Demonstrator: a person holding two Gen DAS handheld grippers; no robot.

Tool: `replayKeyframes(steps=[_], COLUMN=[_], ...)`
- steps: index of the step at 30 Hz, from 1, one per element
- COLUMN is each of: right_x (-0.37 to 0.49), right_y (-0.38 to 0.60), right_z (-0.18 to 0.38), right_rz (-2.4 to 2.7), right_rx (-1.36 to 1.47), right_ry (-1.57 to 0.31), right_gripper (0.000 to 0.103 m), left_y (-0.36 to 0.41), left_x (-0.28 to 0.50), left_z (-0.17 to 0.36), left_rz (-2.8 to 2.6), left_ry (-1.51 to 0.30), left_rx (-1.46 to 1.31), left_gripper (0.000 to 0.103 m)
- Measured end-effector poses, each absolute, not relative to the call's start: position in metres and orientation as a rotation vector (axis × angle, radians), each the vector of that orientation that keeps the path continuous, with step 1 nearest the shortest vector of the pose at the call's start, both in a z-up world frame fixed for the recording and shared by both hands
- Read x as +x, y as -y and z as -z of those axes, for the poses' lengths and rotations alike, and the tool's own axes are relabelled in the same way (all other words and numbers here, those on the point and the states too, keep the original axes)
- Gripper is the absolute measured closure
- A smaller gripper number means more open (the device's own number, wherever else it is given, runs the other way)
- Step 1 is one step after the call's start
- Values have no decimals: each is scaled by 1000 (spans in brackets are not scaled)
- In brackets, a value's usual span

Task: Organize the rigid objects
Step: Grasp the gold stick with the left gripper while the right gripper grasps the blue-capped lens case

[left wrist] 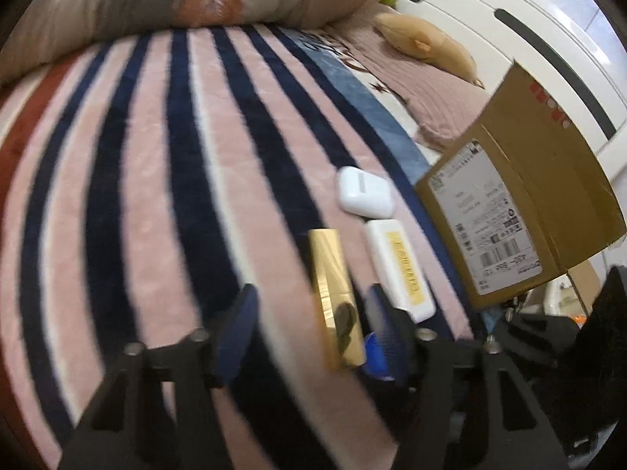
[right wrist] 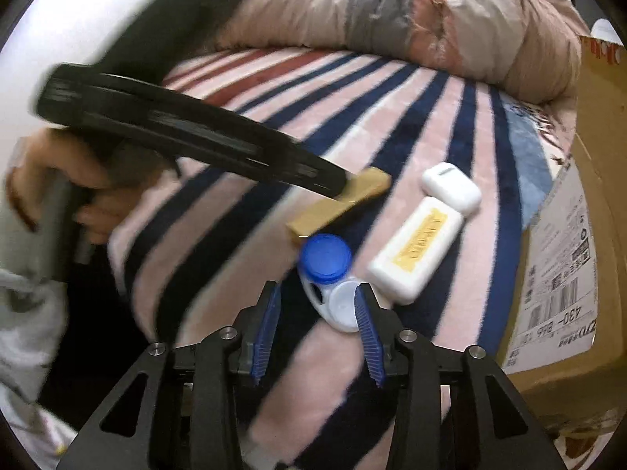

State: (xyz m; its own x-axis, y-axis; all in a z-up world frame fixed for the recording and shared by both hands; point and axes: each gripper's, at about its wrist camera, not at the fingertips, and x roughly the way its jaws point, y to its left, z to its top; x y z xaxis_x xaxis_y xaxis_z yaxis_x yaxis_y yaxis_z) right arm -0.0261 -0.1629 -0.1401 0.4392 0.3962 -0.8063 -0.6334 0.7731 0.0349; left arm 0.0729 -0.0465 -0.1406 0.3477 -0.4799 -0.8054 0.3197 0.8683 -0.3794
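Observation:
On the striped blanket lie a gold bar-shaped box, a white case with a yellow label, a white earbud case and a contact lens case with one blue and one white cap. My left gripper is open with the gold box between its fingers; in the right wrist view its tip lies over that box. My right gripper is open and empty, just short of the lens case.
A cardboard box with a shipping label stands at the right of the objects. A rolled quilt lies at the back. A tan plush toy rests near a white cabinet.

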Motion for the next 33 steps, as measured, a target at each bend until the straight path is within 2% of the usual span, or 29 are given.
replayKeyframes(steps=[3, 5, 8, 12, 18, 25, 27, 33], right_x=[-26, -23, -22, -21, -25, -14, -15, -29], right_y=[161, 162, 163, 157, 157, 146, 141, 140], right_z=[141, 143, 146, 149, 145, 156, 155, 129], right_rz=[-617, -587, -559, -581, -680, -593, -571, -556], right_rx=[-320, -325, -350, -389, -296, -265, -294, -304], right_ry=[-896, -892, -876, -871, -940, -933, -920, -853], right_gripper=[67, 67, 67, 67, 67, 67, 75, 75], left_y=[65, 74, 75, 61, 35, 47, 48, 41], left_x=[77, 77, 75, 74, 66, 68, 68, 66], left_z=[146, 150, 148, 140, 142, 150, 151, 142], left_rz=[515, 493, 487, 458, 422, 396, 398, 400], left_ry=[-1110, -1105, -1095, -1092, -1129, -1129, -1131, -1099], left_rx=[-112, -53, -32, -12, 13, 79, 88, 62], left_gripper=[65, 82, 85, 88, 87, 87, 88, 88])
